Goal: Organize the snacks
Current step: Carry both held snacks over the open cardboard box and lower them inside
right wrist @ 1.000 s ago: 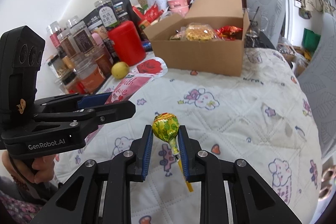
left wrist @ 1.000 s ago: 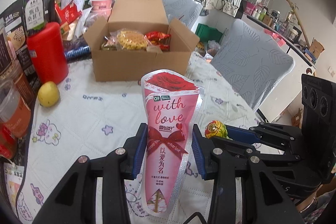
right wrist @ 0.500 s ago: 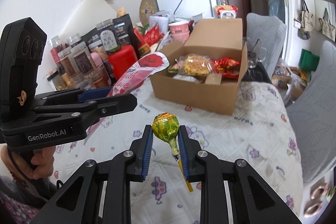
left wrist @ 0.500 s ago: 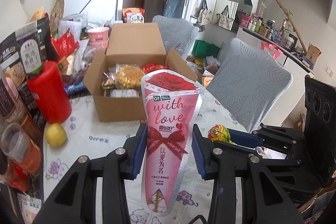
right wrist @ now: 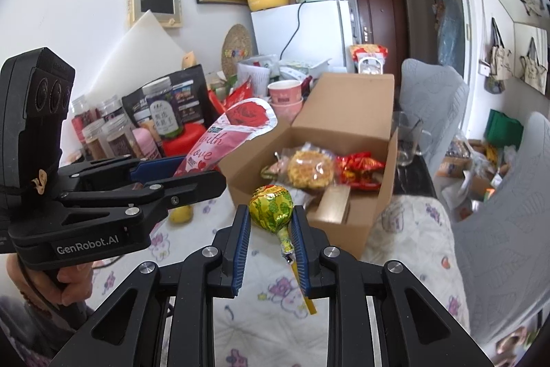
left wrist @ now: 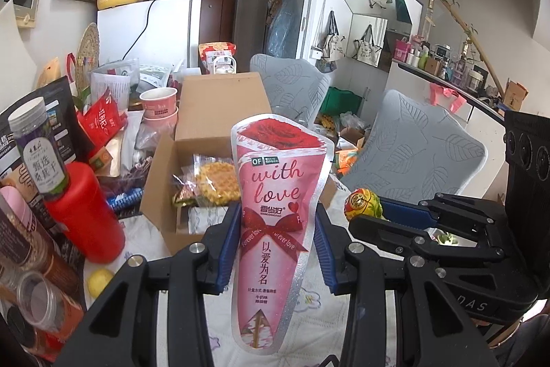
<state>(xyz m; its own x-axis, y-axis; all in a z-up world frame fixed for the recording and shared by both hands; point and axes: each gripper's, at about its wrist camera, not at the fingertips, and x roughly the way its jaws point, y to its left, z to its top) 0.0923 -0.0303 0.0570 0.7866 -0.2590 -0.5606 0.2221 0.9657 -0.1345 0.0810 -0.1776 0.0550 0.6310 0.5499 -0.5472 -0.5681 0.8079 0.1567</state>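
My left gripper [left wrist: 276, 222] is shut on a tall pink "with love" rose packet [left wrist: 275, 212], held upright in the air just short of the open cardboard box [left wrist: 161, 195]. My right gripper [right wrist: 270, 222] is shut on a yellow-green lollipop [right wrist: 271, 207], its stick slanting down between the blue pads. The box [right wrist: 343, 133] lies straight ahead in the right wrist view with wafer and red snack packs inside. Each gripper shows in the other's view: the right one with the lollipop [left wrist: 364, 205], the left one with the pink packet [right wrist: 227, 133].
A red canister [left wrist: 86, 212], jars and snack bags crowd the table's left side. A lemon [left wrist: 98, 281] lies on the flowered tablecloth [right wrist: 405, 229]. Grey chairs [left wrist: 412, 157] stand to the right, a white fridge [left wrist: 151, 33] behind. A hand [right wrist: 51, 284] grips the left handle.
Both grippers have risen and moved toward the box with their snacks still held. The box sits lower and closer in both views, and more of the room behind shows.
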